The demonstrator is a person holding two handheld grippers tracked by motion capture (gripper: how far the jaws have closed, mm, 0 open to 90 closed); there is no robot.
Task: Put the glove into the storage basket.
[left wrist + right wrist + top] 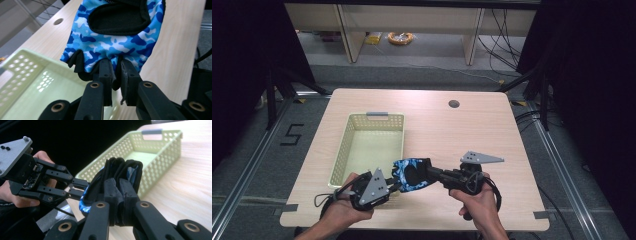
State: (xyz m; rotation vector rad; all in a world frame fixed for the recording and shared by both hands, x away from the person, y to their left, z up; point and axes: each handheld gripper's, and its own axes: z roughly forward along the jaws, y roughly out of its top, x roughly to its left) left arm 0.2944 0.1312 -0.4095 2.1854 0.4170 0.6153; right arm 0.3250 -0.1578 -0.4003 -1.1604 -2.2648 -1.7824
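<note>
Glove, no readable label, pinched between both hand-held grippers, seemingly above table.

Blue camouflage glove with black trim; pale green basket; light wood table.

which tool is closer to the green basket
Left. The left tool sits right at the green basket's near right corner; the right tool is farther right over bare table.

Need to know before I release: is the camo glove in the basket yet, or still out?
Out. The blue camo glove hangs between the left gripper and right gripper, beside the empty green basket.
</note>
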